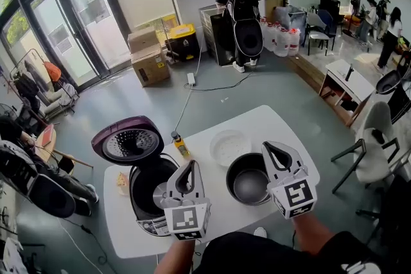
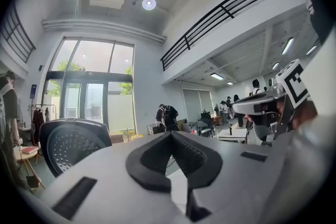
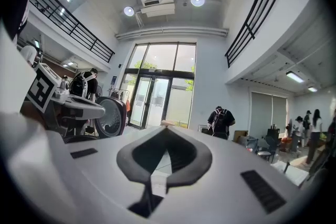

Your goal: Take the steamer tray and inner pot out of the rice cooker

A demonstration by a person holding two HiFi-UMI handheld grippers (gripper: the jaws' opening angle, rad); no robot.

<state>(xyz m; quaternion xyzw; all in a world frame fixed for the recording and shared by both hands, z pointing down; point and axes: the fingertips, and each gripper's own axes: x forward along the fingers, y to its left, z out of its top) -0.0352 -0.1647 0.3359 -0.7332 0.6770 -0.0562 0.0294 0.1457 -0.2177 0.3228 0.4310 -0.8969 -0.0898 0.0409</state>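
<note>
The inner pot (image 1: 249,181) stands on the white table (image 1: 276,122), right of the open rice cooker (image 1: 151,192). The white steamer tray (image 1: 230,147) lies just beyond the pot. Both grippers are held level over the table's near edge, the left gripper (image 1: 189,163) above the cooker and the right gripper (image 1: 266,145) above the pot, each with jaws together on nothing. A yellow bottle (image 1: 180,145) stands by the cooker. Far off are glass doors (image 1: 70,22) and grey floor.

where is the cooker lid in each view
Head view: lid left of centre, open, at the table's left end.
Left gripper view: lid at lower left.
Right gripper view: lid left of centre.
Shared landmark: person with a backpack, standing far behind.
</note>
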